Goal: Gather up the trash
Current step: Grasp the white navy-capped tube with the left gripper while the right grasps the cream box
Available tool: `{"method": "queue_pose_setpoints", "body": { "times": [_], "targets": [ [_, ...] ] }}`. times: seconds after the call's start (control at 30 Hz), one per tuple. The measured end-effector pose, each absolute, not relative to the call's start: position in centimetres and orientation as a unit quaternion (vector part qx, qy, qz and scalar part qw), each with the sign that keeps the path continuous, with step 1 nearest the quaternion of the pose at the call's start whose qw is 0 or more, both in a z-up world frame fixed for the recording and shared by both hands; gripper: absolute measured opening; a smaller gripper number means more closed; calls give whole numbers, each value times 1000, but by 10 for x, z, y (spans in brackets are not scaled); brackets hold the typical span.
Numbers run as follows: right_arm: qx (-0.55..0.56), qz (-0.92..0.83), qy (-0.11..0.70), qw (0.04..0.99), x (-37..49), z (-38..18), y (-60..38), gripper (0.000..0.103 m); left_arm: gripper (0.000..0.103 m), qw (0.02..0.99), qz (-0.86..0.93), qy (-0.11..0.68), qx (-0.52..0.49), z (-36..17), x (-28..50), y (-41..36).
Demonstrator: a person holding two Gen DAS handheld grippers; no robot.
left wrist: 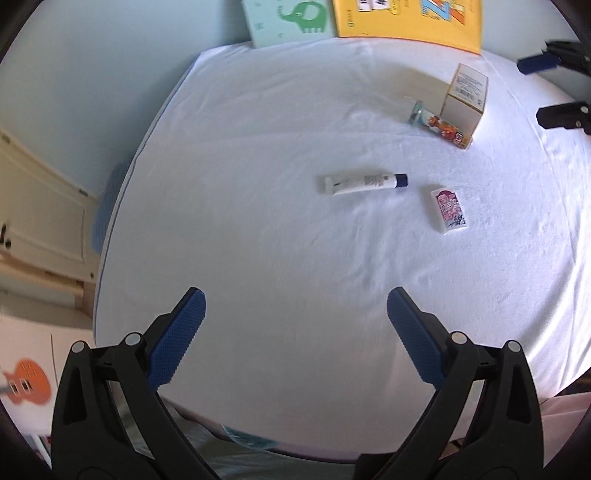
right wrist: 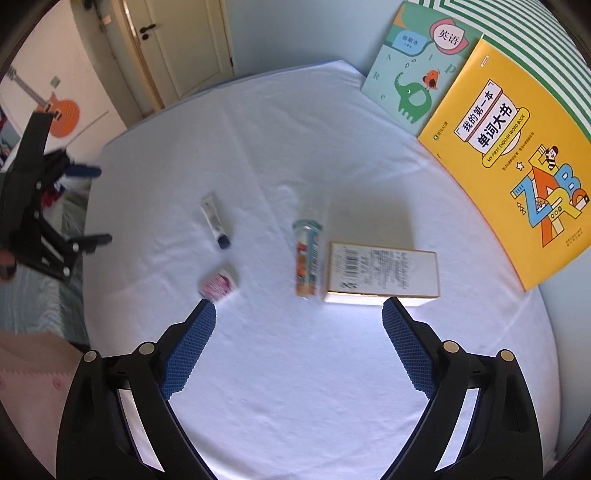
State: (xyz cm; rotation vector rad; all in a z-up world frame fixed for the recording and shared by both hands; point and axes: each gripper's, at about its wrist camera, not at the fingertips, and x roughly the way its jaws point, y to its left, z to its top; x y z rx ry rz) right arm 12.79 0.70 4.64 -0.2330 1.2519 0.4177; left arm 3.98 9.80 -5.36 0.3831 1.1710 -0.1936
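Four pieces of trash lie on a white-sheeted bed. A white tube with a blue cap lies mid-bed. A small pink-and-white packet lies beside it. A clear colourful wrapper lies against a white carton with a barcode. My left gripper is open and empty over the near bed. My right gripper is open and empty, just short of the carton and wrapper. It also shows at the right edge of the left wrist view.
A yellow word book and a green elephant book lean at the head of the bed. A door and a guitar wall sticker are beyond. A clear bag shows below the left gripper.
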Motion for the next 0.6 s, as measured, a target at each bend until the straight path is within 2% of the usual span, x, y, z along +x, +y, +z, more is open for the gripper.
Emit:
{"method": "queue_pose_setpoints", "body": {
  "times": [0.23, 0.6],
  "targets": [
    [-192, 229, 591, 750, 142, 25, -23, 91, 96, 795, -134, 531, 262, -67, 69, 66],
    [-329, 299, 582, 681, 182, -27, -21, 91, 96, 766, -192, 535, 299, -96, 124, 48]
  ]
}}
